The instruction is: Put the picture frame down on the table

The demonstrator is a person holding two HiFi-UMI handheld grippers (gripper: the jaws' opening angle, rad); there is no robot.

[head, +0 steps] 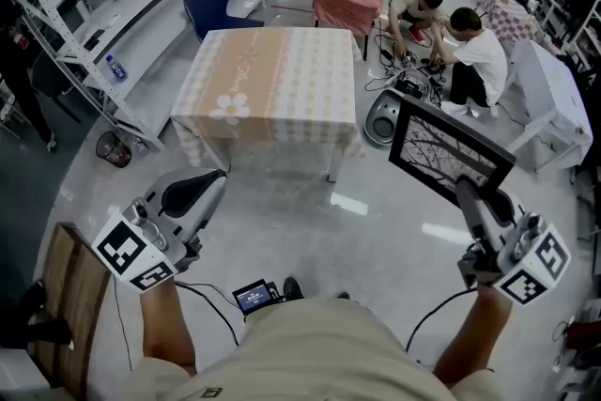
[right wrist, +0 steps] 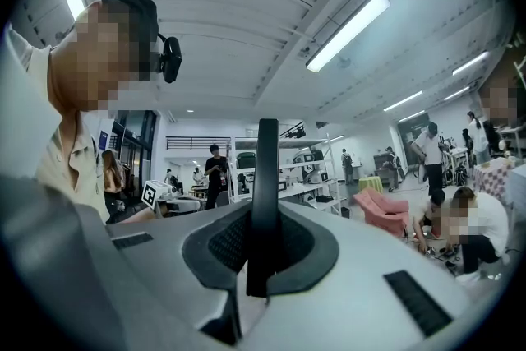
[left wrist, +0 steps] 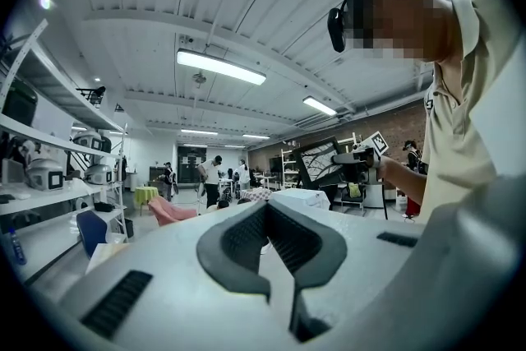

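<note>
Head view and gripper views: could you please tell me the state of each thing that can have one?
picture frame: held up in the air, clamped by its edge, not on the table.
right gripper: shut on the picture frame's edge.
left gripper: shut, nothing between its jaws.
table: standing ahead, covered by a cloth, nothing on top.

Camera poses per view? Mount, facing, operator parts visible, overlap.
Head view: on the head, steeply down at table and floor; forearms, left tool, right tool gripping picture frame.
Left gripper view: on left tool, tilted up across the room; torso, right arm.
Right gripper view: on right tool, along the picture frame's edge; torso.
Shared: head and left gripper views both show the picture frame.
</note>
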